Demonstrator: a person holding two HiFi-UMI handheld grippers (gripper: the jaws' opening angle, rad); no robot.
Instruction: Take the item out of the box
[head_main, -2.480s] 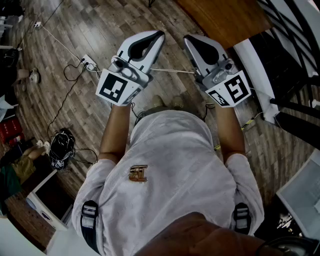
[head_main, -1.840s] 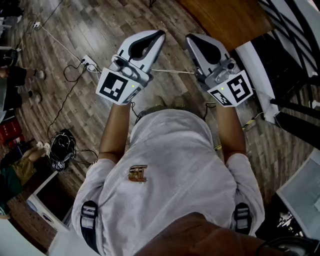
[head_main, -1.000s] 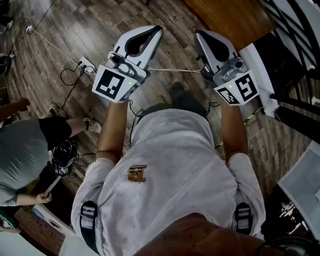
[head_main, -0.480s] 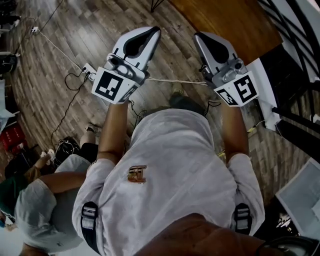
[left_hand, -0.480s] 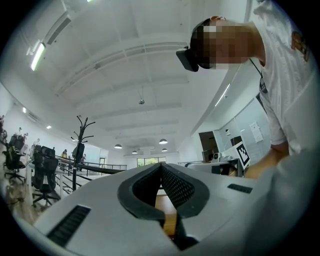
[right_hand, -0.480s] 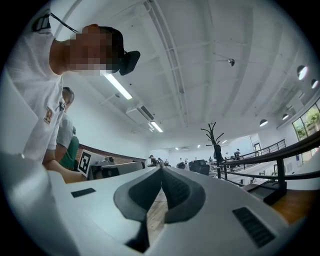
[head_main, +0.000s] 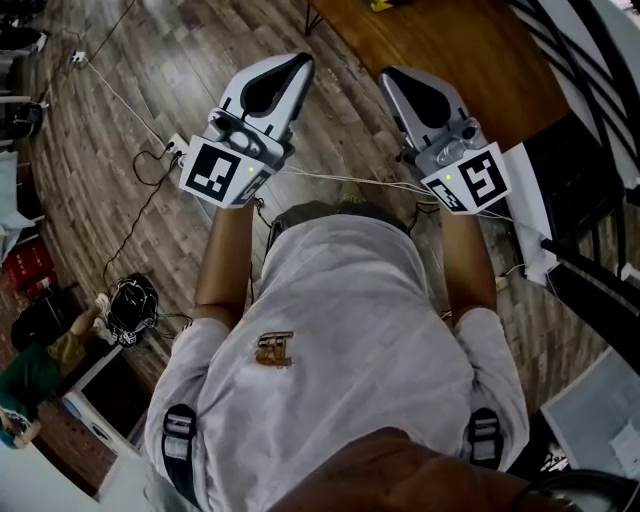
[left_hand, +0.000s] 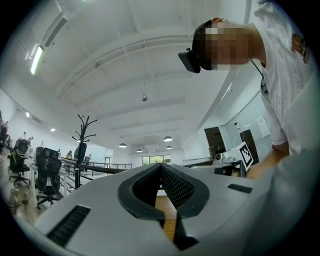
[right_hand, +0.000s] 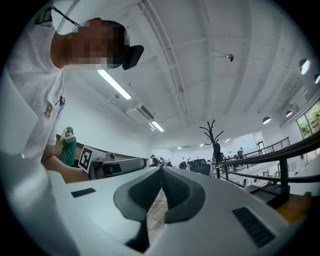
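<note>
No box or item shows in any view. In the head view I hold both grippers out at chest height above a wood-plank floor. My left gripper (head_main: 302, 61) points up and away, its white jaws closed tip to tip with nothing between them. My right gripper (head_main: 391, 76) is beside it, also closed and empty. The left gripper view shows that gripper's (left_hand: 161, 165) dark pads meeting at the tips, with the room's ceiling beyond. The right gripper view shows the right gripper (right_hand: 161, 169) shut in the same way, angled upward.
A brown wooden table (head_main: 450, 45) lies ahead, just beyond the grippers. Cables and a power strip (head_main: 175, 150) trail over the floor at left, near a black bag (head_main: 128, 305). A dark metal frame (head_main: 590, 160) stands at right. A person in green (head_main: 30, 375) crouches at lower left.
A person in grey who crossed the floor at lower left has gone from view. The wooden table shows more at the top. Both grippers stay shut in much the same pose.
</note>
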